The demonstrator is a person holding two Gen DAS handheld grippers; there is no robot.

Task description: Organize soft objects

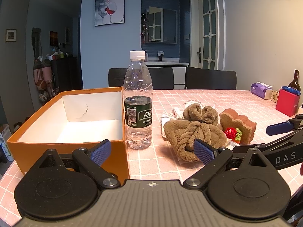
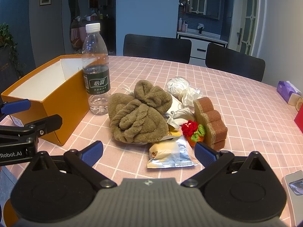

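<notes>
A crumpled brown towel [image 1: 191,132] [image 2: 138,117] lies mid-table on the pink checked cloth. Beside it are a bread-shaped sponge [image 1: 238,126] [image 2: 210,121], a red and green crochet piece [image 1: 232,133] [image 2: 193,130], a foil snack packet [image 2: 170,155] and a white plastic bag [image 2: 181,89]. The orange box [image 1: 66,147] [image 2: 62,109] stands at the left, white inside with nothing in it. My left gripper [image 1: 151,151] [image 2: 36,113] is open in front of the box corner and the towel. My right gripper [image 2: 149,153] [image 1: 251,138] is open just short of the packet.
A part-filled water bottle [image 1: 138,102] [image 2: 96,71] stands upright between box and towel. At the far right are a tissue pack [image 1: 261,90], a red box [image 1: 286,102] and a dark bottle [image 1: 295,81]. Two black chairs [image 2: 157,47] stand behind the table.
</notes>
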